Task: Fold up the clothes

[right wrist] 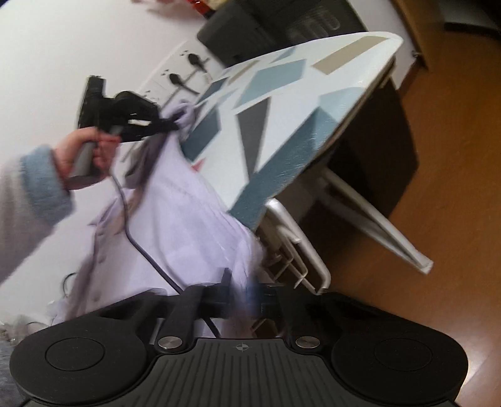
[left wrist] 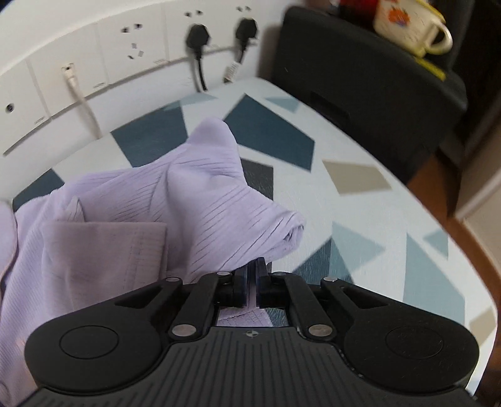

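Observation:
A lilac ribbed shirt (left wrist: 188, 194) lies bunched on the ironing board (left wrist: 360, 219), whose cover has blue and grey shapes. My left gripper (left wrist: 252, 266) is shut on a fold of the shirt at its near edge. In the right wrist view a hand (right wrist: 81, 153) holds that left gripper (right wrist: 177, 125), which pinches the shirt (right wrist: 188, 225) at the board's (right wrist: 281, 103) far side. The cloth hangs off the board's end. My right gripper (right wrist: 244, 291) is blurred, with its fingers together on the hanging lilac cloth.
Wall sockets with two black plugs (left wrist: 197, 37) and a white cable (left wrist: 81, 103) run behind the board. A black chair back (left wrist: 360, 78) with a mug (left wrist: 407, 25) above it stands to the right. White board legs (right wrist: 375, 219) rise from a wooden floor (right wrist: 438, 156). A dark cable (right wrist: 141, 247) crosses the shirt.

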A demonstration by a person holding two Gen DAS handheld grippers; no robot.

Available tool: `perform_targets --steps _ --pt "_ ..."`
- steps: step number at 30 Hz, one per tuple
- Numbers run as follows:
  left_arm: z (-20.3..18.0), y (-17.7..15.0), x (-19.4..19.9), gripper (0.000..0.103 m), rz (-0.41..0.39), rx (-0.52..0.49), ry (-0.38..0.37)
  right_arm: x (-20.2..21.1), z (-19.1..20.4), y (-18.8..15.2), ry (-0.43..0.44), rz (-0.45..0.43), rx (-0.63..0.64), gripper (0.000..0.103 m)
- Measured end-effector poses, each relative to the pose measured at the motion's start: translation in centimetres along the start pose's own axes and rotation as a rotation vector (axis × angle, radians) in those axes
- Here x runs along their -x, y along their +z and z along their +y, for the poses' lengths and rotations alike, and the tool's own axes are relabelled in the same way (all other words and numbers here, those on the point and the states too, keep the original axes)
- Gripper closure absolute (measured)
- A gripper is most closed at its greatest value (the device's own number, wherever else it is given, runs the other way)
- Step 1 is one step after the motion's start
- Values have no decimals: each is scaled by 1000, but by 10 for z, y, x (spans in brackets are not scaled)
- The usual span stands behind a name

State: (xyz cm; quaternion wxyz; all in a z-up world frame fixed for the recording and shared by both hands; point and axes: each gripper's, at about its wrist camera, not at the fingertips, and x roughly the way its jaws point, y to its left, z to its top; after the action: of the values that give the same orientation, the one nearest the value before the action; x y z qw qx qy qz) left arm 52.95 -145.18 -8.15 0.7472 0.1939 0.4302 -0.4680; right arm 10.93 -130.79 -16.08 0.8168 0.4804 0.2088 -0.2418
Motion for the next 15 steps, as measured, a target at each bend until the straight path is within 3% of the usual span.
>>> perform_targets --steps 3,6,9,12,13,14,15 --pt "6 0 6 99 -73 83 4 32 25 -2 -59 -133 139 97" --pt "9 -1 -3 99 -57 128 -5 54 39 -3 -186 -222 266 97" --pt "1 -5 -12 99 -44 130 13 36 27 -3 -261 -163 276 97" --pt "-8 -10 -20 96 -43 130 38 17 13 -4 -276 -126 228 96" --pt "-12 -10 -21 92 -47 109 52 11 8 -4 -280 -114 212 92" --pt "-17 -9 -21 76 -44 81 56 10 7 -2 -299 -111 194 81" --pt "-22 -10 -19 50 -42 56 47 9 6 0 -319 -109 175 72"
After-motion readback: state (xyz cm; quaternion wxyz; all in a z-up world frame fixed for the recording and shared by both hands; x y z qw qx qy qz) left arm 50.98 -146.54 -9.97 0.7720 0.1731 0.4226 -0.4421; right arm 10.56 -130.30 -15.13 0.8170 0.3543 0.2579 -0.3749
